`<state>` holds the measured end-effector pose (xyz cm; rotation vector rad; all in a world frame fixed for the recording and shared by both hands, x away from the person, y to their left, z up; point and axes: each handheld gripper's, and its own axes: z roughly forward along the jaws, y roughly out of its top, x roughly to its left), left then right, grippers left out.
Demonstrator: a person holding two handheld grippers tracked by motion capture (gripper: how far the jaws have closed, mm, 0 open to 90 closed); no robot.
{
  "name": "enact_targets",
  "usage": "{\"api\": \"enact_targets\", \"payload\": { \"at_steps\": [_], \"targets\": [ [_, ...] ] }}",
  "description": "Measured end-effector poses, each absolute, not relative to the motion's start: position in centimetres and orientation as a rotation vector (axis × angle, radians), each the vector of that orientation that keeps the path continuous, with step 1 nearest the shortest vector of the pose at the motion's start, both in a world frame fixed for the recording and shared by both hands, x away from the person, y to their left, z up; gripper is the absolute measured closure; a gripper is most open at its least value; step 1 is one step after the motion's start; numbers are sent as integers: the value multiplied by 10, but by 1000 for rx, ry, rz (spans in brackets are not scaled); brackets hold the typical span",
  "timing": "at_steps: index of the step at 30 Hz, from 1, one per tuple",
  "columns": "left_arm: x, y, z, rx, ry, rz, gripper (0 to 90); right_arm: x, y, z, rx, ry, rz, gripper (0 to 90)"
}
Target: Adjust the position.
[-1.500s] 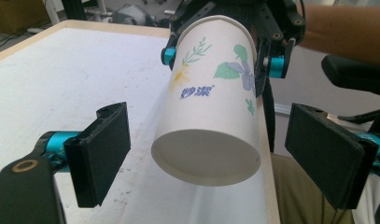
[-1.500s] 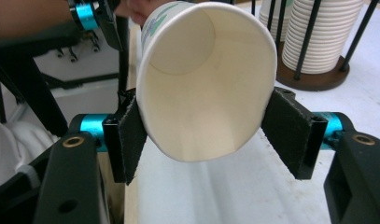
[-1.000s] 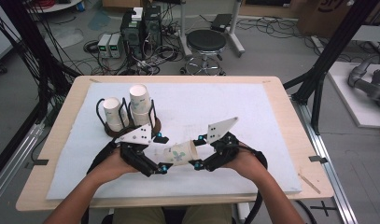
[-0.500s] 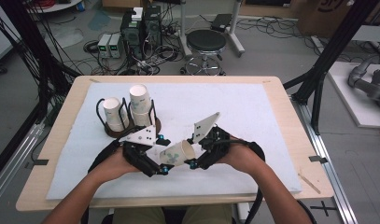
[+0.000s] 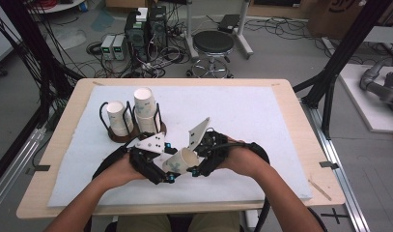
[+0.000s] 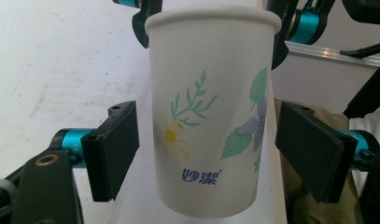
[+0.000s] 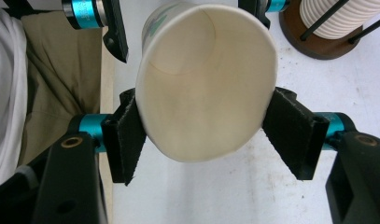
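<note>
Taking the wooden cup rack [image 5: 136,130] on the white-covered table [image 5: 242,111] as the marker: it stands at the left of the cloth with two stacks of paper cups [image 5: 144,108] in its wire loops. Just in front of it, the left gripper [image 5: 160,170] has been closing its jaws around the base end of a flowered paper cup [image 6: 211,116], yet in its own view gaps remain on both sides, so the pads are not pressing. To the rack's front right, the right gripper [image 5: 196,164] clamps the cup's rim [image 7: 204,88] between its pads [image 7: 127,135], the cup held off the cloth. Beyond the rack, on the grey floor, stand a black stool [image 5: 212,46], cables and electronics boxes [image 5: 145,26].
</note>
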<state>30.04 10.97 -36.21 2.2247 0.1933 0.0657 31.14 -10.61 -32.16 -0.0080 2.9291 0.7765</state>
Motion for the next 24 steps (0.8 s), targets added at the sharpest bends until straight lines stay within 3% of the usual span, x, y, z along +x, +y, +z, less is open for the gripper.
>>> {"api": "enact_targets", "payload": {
  "at_steps": [24],
  "targets": [
    [304, 101, -372, 2303, 178, 9, 354, 309, -93, -327, -53, 2964, 679, 325]
  ]
}}
